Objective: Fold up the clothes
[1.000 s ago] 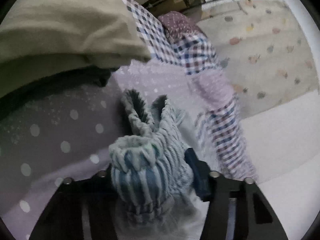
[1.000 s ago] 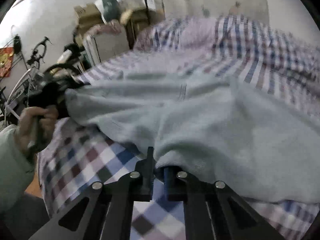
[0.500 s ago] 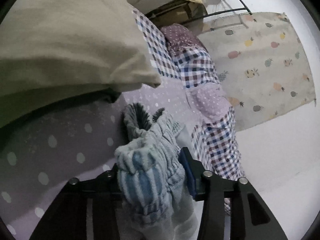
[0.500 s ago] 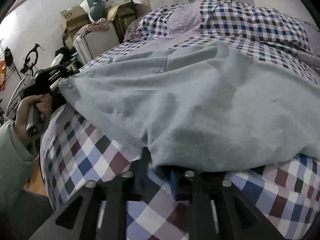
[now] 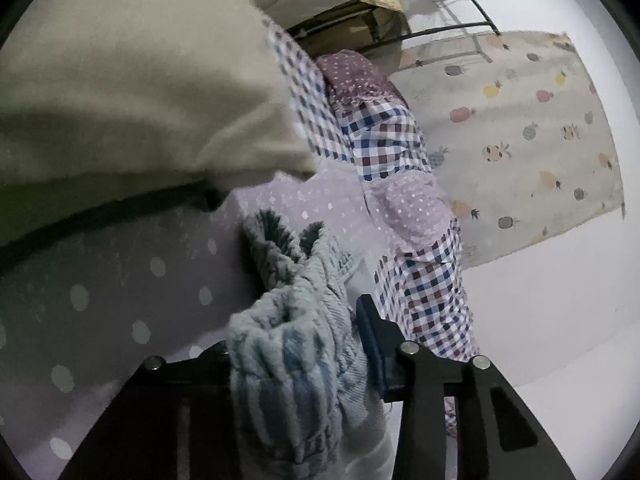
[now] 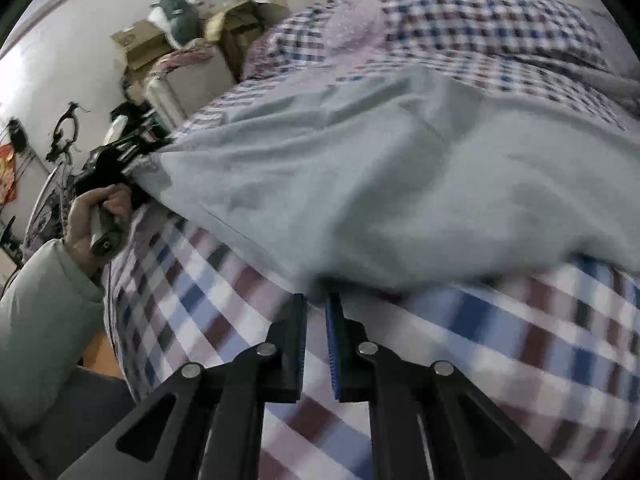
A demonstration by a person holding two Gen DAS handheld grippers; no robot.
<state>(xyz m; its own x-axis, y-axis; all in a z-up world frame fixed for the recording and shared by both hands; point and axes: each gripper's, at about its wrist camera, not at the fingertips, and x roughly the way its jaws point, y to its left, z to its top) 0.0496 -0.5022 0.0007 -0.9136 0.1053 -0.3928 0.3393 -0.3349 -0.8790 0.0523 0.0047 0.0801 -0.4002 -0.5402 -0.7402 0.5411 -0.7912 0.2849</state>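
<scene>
A pale blue-grey sweater (image 6: 400, 184) lies spread over a checked bed cover (image 6: 480, 360). My right gripper (image 6: 316, 300) pinches its near hem at the very fingertips, the jaws almost together. In the right wrist view a hand (image 6: 96, 216) holds my left gripper (image 6: 132, 152), which grips the sweater's far left corner. In the left wrist view my left gripper (image 5: 296, 332) is shut on the ribbed, bunched edge (image 5: 292, 360) of the sweater. The cloth hides its left finger, and the blue pad (image 5: 370, 328) of the right finger shows.
A beige sleeve (image 5: 140, 80) fills the upper left of the left wrist view, above lilac dotted bedding (image 5: 120, 280). A pineapple-print cloth (image 5: 520, 140) hangs on the wall. Cardboard boxes (image 6: 140, 40) and a bicycle (image 6: 60, 132) stand beyond the bed's left side.
The right gripper has dropped closer to the checked cover with the hem still in it. The sweater stays stretched between both grippers. The left view has shifted only slightly.
</scene>
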